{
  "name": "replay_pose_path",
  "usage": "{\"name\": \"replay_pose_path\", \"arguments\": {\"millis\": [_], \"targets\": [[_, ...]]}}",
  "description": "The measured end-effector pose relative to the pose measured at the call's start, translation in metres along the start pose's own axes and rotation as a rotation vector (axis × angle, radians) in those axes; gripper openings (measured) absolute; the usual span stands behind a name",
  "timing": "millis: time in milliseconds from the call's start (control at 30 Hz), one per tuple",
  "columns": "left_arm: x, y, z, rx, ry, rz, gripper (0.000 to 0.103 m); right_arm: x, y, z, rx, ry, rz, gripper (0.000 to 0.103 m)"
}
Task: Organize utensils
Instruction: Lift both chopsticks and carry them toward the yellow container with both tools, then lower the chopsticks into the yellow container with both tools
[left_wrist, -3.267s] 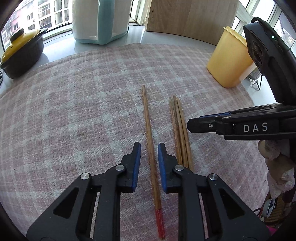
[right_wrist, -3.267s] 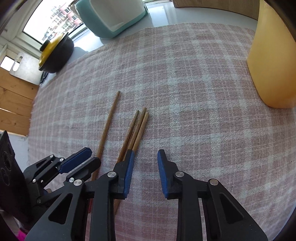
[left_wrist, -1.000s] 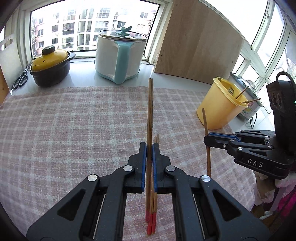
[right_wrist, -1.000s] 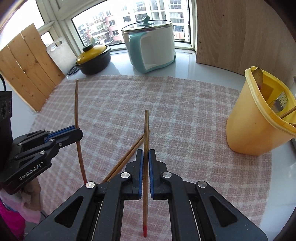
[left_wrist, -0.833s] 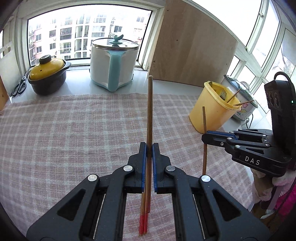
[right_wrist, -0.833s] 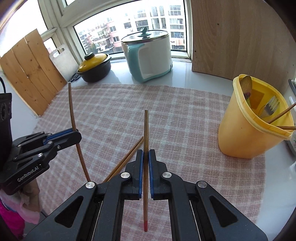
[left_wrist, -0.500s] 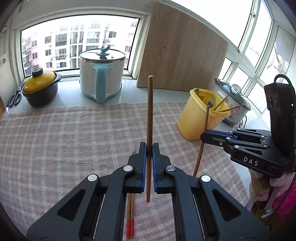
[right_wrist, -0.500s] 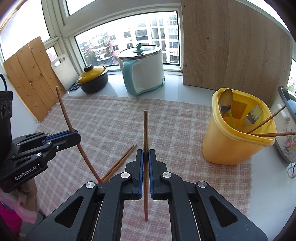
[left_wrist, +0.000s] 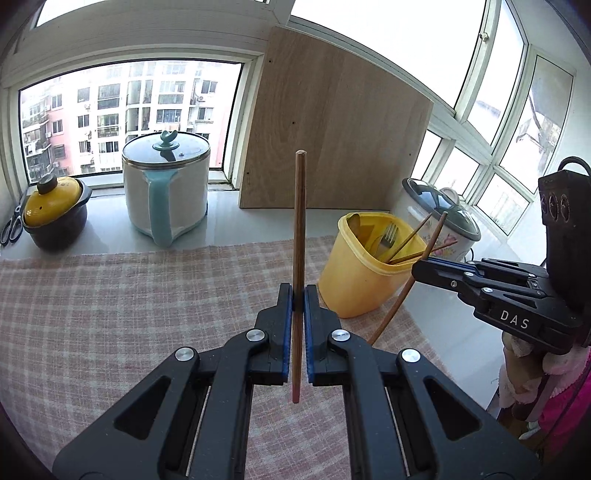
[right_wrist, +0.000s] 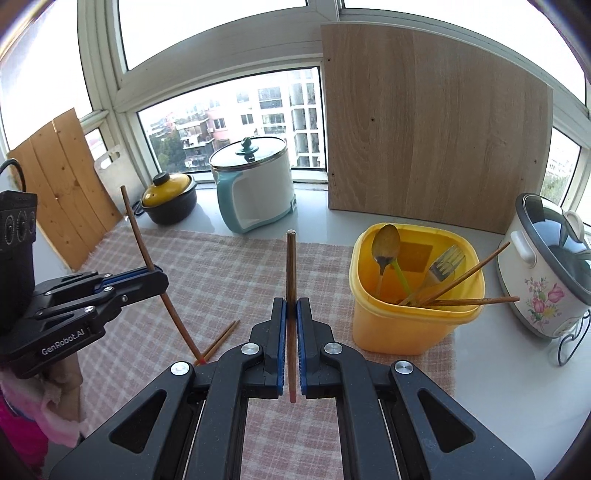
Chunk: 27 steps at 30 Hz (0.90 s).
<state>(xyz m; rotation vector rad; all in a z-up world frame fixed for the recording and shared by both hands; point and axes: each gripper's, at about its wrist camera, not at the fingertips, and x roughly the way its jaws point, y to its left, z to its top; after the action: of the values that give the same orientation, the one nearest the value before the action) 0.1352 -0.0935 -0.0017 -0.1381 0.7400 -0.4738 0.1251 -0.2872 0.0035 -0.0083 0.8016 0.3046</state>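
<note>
Both wrist views angled down, sharing yellow bin (left_wrist: 356, 273).

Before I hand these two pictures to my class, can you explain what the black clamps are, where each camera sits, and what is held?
The clamps are hand-held grasping tools, one in each of a person's hands; no robot arm is involved. Each picture comes from a camera on one tool, looking along its fingers. The left tool is shut on a chopstick; the right tool is shut on another chopstick. Each tool also shows in the other's view. Two more chopsticks lie on the checked cloth. The yellow bin already holds a spoon, fork and chopsticks.
</note>
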Motion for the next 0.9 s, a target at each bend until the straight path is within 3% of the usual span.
{"name": "replay_pose_path", "arguments": {"millis": [900], "targets": [[0.018, -0.071, 0.088, 0.079, -0.141, -0.092, 0.004, -0.071, -0.062, 0.065, 0.016, -0.203, -0.116, 0.004]]}}
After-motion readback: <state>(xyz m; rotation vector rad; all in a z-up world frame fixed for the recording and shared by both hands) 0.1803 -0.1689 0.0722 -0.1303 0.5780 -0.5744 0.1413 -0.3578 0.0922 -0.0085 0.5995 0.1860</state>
